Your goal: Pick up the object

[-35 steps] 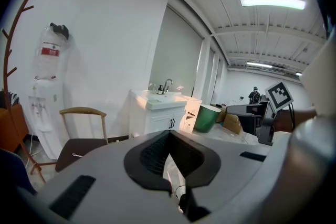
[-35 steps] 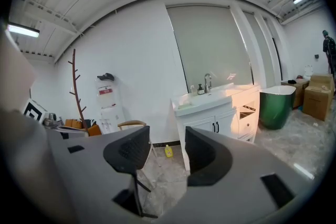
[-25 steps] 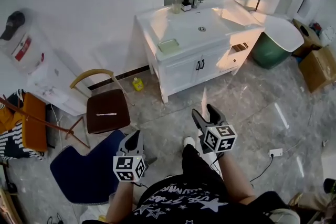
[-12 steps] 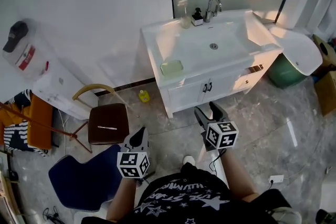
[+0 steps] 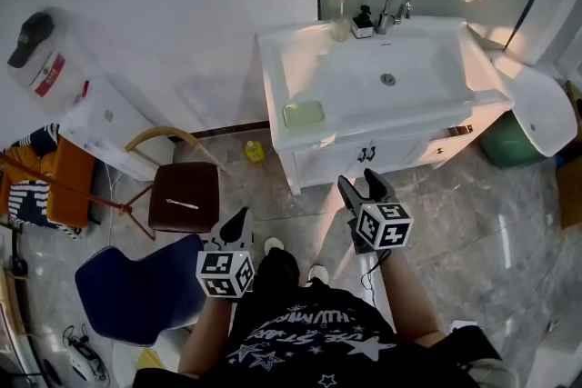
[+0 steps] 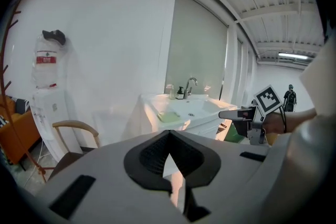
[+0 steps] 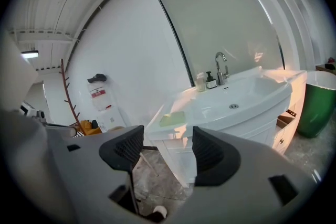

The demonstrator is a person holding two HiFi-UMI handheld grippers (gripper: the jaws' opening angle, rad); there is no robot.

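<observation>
Fingers (image 6: 144, 157) of your left gripper (image 6: 168, 136) meet at their tips, with only a thin wedge of light behind the contact and nothing held. On your right gripper (image 7: 167, 149) the two dark pads (image 7: 212, 155) stand well apart, and only floor and the cabinet front show in the gap between them. In the head view both grippers sit low in the frame, the left one (image 5: 244, 215) at lower centre-left and the right one (image 5: 358, 186) at centre, slightly higher, each pointing up the picture towards the white sink cabinet (image 5: 277, 59). The likeliest thing to pick up is a pale green block (image 5: 303, 114). It lies flat on the cabinet's front left corner, just left of the basin, and is well apart from both sets of jaws. Your right gripper view has that block (image 7: 173, 118) just above the gap between the pads, left of centre, and the left gripper view shows it (image 6: 168, 117) right above the closed tips. A chrome faucet (image 5: 393, 6) stands at the back rim of the basin in the upper right of the head view, with a small dark bottle (image 5: 363, 21) just beside it. A wooden chair (image 5: 185, 195) with a brown seat stands at centre-left, near the wall and to the left of your left gripper.
</observation>
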